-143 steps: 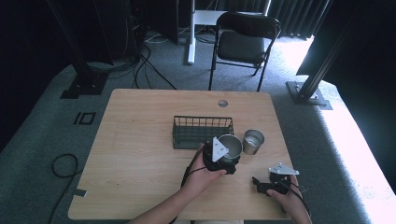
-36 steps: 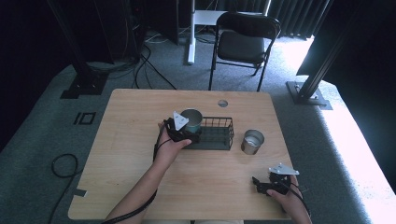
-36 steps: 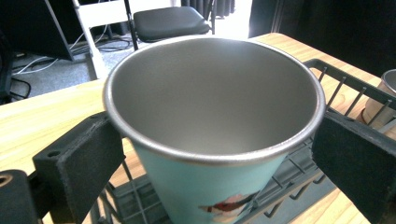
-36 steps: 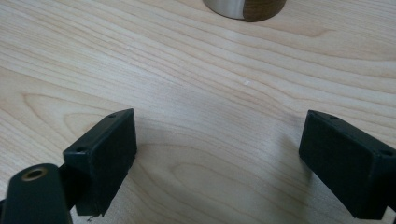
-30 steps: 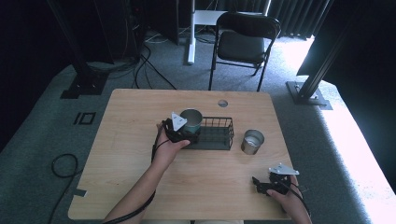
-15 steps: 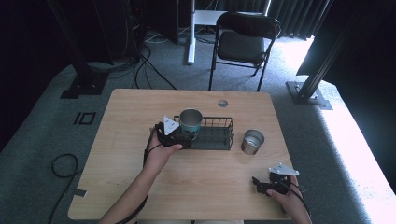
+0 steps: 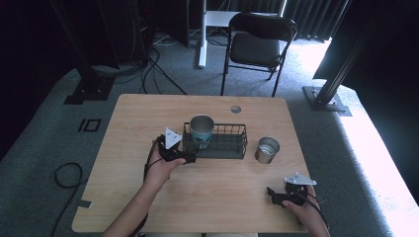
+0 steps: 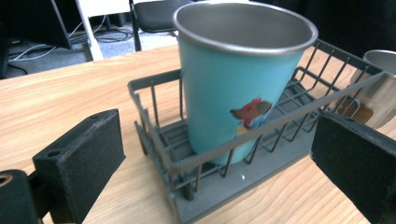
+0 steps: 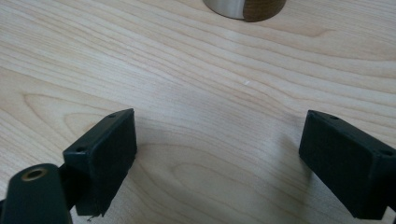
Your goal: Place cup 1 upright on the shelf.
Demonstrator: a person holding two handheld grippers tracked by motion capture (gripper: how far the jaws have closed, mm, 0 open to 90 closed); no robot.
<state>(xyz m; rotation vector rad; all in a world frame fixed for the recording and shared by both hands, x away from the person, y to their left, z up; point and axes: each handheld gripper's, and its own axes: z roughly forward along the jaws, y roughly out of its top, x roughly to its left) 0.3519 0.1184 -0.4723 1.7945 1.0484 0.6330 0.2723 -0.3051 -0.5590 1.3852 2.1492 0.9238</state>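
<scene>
At the bottom right of the high view the right gripper [image 7: 282, 195] rests low over the bare pale wooden table [image 7: 138, 113], its jaws spread wide with nothing between them. In its own view, the base of a plain steel cup [image 9: 244, 8] shows at the top edge. Left of centre, the left gripper [image 7: 184, 157] sits just beside the left end of the dark wire basket [image 7: 232, 147], released, jaws wide apart. Beyond it, the teal metal cup with a steel rim [image 8: 238, 84] stands upright inside the basket's left end. Whether the pads clear the wire entirely is hard to judge from above. The step looks like letting go after placing. Next, the plain cup [image 7: 267, 149], outside the basket's right end, calls for a reach and a firm side grasp.
</scene>
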